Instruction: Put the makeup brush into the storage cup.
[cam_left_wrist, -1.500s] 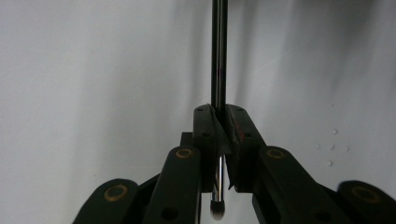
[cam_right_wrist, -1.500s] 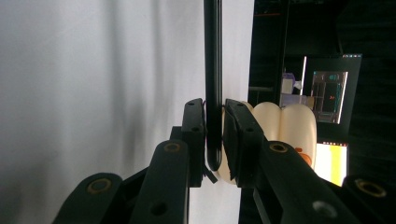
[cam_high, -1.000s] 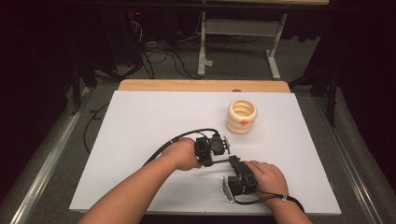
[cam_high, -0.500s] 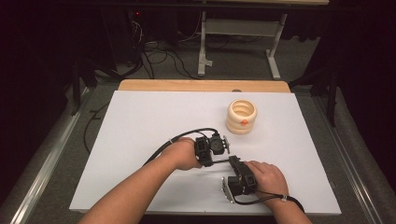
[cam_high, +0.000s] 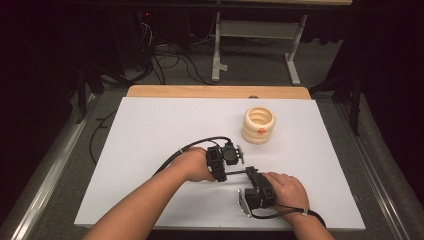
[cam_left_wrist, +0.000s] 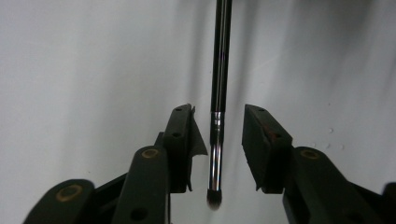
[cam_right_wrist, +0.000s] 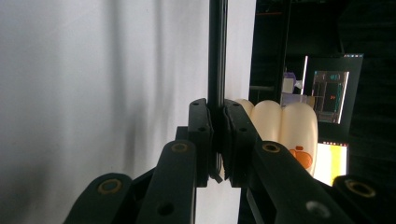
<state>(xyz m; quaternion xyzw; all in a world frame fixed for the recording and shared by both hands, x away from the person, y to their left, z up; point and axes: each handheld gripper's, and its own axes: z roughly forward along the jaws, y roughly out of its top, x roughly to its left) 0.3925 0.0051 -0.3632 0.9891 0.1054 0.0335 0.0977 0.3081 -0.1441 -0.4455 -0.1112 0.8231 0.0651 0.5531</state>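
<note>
A thin black brush (cam_left_wrist: 219, 70) with a silver ferrule and a dark bristle tip lies between the two grippers over the white board (cam_high: 150, 140). My left gripper (cam_left_wrist: 218, 112) has just been opening. Its pads (cam_left_wrist: 259, 135) now stand apart on either side of the ferrule and do not touch it. My right gripper (cam_right_wrist: 215, 105) is shut on the brush's black handle (cam_right_wrist: 217, 46). In the high view the left gripper (cam_high: 221, 172) and right gripper (cam_high: 250, 174) face each other near the board's front, with the brush (cam_high: 235, 172) spanning the gap.
A cream ribbed holder (cam_high: 259, 125) with an orange mark stands on the board beyond the hands, and shows past the right gripper (cam_right_wrist: 280, 126). A wooden strip (cam_high: 215, 92) edges the far side. Cables and metal table legs lie on the floor behind.
</note>
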